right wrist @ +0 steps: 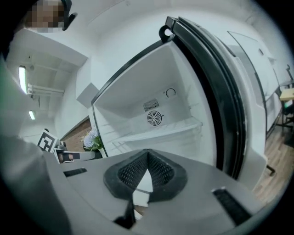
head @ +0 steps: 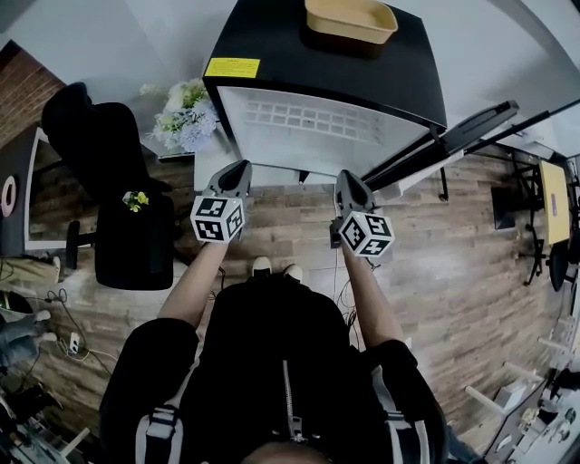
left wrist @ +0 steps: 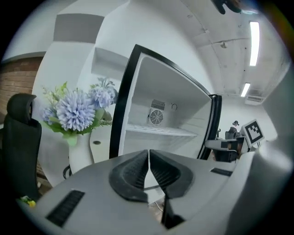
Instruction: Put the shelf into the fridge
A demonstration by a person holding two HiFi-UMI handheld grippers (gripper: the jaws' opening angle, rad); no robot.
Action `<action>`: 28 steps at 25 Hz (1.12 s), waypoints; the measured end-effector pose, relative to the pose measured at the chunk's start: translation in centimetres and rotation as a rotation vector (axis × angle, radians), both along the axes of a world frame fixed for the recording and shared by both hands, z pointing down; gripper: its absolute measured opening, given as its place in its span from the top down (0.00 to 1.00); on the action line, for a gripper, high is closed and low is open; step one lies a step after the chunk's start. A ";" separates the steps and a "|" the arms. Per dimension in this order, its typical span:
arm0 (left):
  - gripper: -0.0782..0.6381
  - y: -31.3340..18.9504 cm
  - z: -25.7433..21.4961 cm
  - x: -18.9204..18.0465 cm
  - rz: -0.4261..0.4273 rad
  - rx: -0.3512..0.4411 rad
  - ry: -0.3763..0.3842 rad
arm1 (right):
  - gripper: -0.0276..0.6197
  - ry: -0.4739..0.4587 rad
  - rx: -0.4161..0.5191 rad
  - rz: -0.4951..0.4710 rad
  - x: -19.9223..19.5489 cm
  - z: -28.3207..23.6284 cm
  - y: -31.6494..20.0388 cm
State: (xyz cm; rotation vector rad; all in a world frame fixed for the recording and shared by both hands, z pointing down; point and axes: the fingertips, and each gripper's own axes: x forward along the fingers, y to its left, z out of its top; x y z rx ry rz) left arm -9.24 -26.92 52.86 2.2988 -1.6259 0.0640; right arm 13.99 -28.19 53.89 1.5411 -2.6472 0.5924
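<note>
Head view showed the left gripper [head: 233, 174] and right gripper [head: 350, 187] both clenched on nothing, equally near the shelf [head: 299, 116], which lay crosswise straight ahead inside the fridge [head: 272, 45].

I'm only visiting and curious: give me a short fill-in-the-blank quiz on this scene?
1. The fridge door stands ____.
2. The white shelf sits ____ the fridge.
3. The yellow tray rests on ____ of the fridge.
4. The left gripper and right gripper each have their jaws ____, with nothing between them.
Missing words: open; inside; top; shut.
</note>
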 end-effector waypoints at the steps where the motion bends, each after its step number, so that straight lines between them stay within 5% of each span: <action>1: 0.85 0.4 -0.4 0.0 0.003 0.012 -0.023 | 0.95 0.014 0.009 -0.003 0.0 0.0 0.3; 6: 0.85 2.0 -1.5 0.2 0.026 0.059 -0.122 | 0.95 0.067 0.062 -0.008 0.0 -1.2 1.8; 28: 0.85 3.7 -0.7 0.8 0.028 0.049 -0.103 | 0.95 0.091 0.079 -0.003 0.5 -1.6 3.6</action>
